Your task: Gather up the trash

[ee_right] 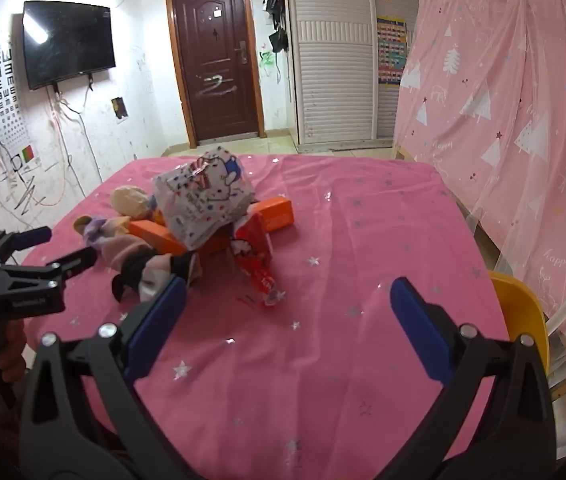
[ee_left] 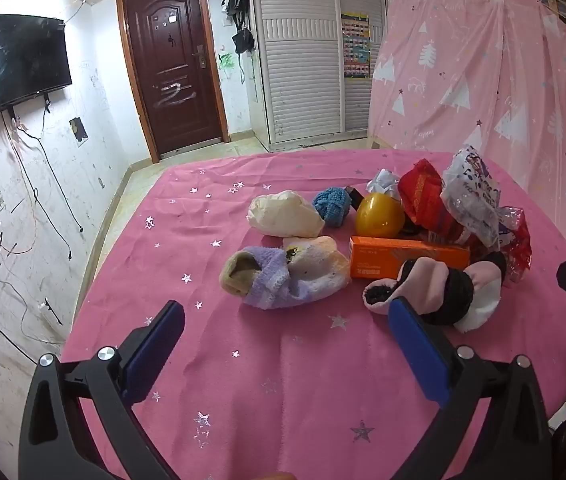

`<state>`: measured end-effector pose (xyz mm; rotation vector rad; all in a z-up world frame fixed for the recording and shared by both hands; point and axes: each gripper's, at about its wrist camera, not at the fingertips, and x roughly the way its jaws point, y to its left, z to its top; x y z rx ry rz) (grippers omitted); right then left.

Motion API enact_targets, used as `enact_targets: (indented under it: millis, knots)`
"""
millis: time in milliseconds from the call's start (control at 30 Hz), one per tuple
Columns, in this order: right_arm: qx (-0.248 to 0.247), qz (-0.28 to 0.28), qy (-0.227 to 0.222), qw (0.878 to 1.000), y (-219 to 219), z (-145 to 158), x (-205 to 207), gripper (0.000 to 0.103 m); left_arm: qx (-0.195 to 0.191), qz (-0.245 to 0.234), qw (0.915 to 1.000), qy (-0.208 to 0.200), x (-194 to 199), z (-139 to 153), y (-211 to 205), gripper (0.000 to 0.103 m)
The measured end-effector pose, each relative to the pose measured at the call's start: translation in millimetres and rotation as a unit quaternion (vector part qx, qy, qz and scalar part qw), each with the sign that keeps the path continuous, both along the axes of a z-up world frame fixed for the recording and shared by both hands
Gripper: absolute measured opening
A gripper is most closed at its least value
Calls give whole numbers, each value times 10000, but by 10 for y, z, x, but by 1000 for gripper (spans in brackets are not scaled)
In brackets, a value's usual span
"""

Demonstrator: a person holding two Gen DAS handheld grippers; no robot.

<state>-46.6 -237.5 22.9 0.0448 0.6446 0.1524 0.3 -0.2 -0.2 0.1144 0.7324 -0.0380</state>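
Observation:
A heap lies on the pink star-print tablecloth (ee_left: pixel 267 376): a white printed wrapper (ee_left: pixel 471 196) (ee_right: pixel 203 204), a red wrapper (ee_left: pixel 423 196) (ee_right: pixel 257 256), an orange box (ee_left: pixel 395 258) (ee_right: pixel 279 212), a yellow ball (ee_left: pixel 379 216), a blue knitted ball (ee_left: pixel 331 204), a cream bundle (ee_left: pixel 283 214), a purple-and-white sock (ee_left: pixel 283 276) and a pink-and-black sock (ee_left: pixel 431 294) (ee_right: pixel 155 272). My left gripper (ee_left: pixel 287 312) is open and empty, just short of the socks. My right gripper (ee_right: pixel 289 292) is open and empty near the red wrapper.
A pink tree-print curtain (ee_left: pixel 495 76) hangs to the right of the table. A yellow chair (ee_right: pixel 523 320) stands at the table's right edge. A brown door (ee_left: pixel 171 60), a wall television (ee_left: pixel 23 62) and white slatted wardrobes (ee_left: pixel 303 60) are behind.

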Motion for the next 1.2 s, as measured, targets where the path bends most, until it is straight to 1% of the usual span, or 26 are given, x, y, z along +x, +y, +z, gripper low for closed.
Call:
enact_targets:
  millis: [1033,1200]
  knots:
    - [-50,7,1,10000,15,-2,-6,98,-27,12,10000,-34,-55,45,41,95]
    - [-56,5,5,10000,17,-5,-4,98,-26,5,10000,-38,-28,34,-5,95]
